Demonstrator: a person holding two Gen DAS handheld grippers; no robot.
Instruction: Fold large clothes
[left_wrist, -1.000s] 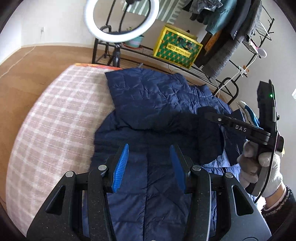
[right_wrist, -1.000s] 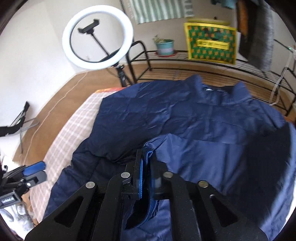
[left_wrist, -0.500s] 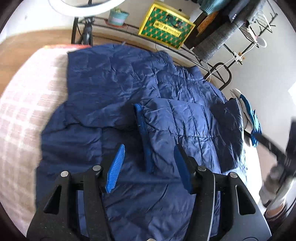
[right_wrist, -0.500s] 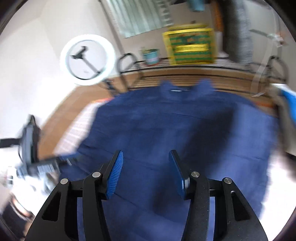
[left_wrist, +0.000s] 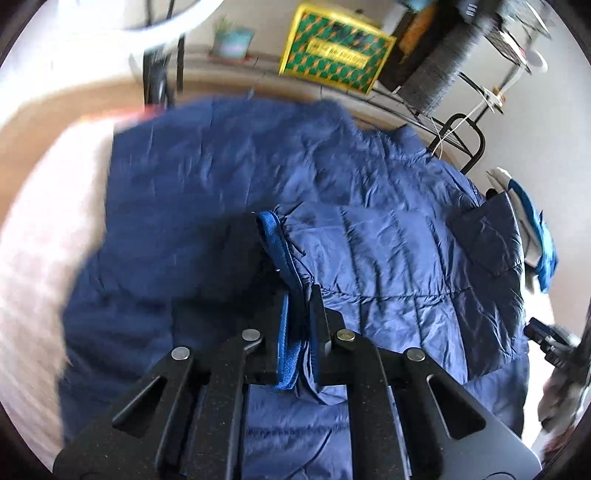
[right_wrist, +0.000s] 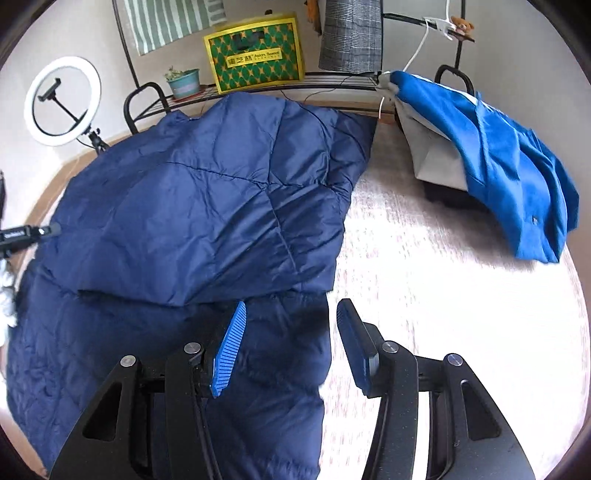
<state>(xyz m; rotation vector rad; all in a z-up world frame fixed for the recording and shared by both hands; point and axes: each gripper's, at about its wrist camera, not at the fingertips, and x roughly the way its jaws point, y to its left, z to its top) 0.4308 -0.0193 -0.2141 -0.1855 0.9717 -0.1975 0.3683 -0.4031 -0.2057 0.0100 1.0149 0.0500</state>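
We hold one gripper in each hand above a checked bedcover (right_wrist: 443, 280), on which a large navy padded jacket (left_wrist: 388, 251) lies spread.

Left gripper (left_wrist: 300, 295): its jaws are closing, and they already pinch the cuff (left_wrist: 275, 240) of a sleeve (left_wrist: 369, 258). The cuff's lighter blue trim runs up from between the pads. This sleeve lies folded across the body of the jacket, pointing toward our left side in the left wrist view. The left wrist view is blurred at its edges.

Right gripper (right_wrist: 291, 325): its jaws stand spread, with nothing pressed between them. In the right wrist view the jacket's right edge (right_wrist: 328, 332) falls in the gap between the two fingers; the left finger (right_wrist: 231, 347) hangs over navy fabric, the right finger (right_wrist: 354, 343) over bare bedcover. We cannot tell whether either finger touches the surface below.

In the right wrist view the jacket covers the left and middle of the bed, with a folded panel lying on top of its lower layer. A bright blue garment (right_wrist: 498, 158) is draped over a grey bag (right_wrist: 432, 155) at the far right, apart from the jacket.

Behind the bed stand a ring light (right_wrist: 62, 101), a small potted plant (right_wrist: 183, 83) and a yellow and green box (right_wrist: 255, 55) on a low rack.
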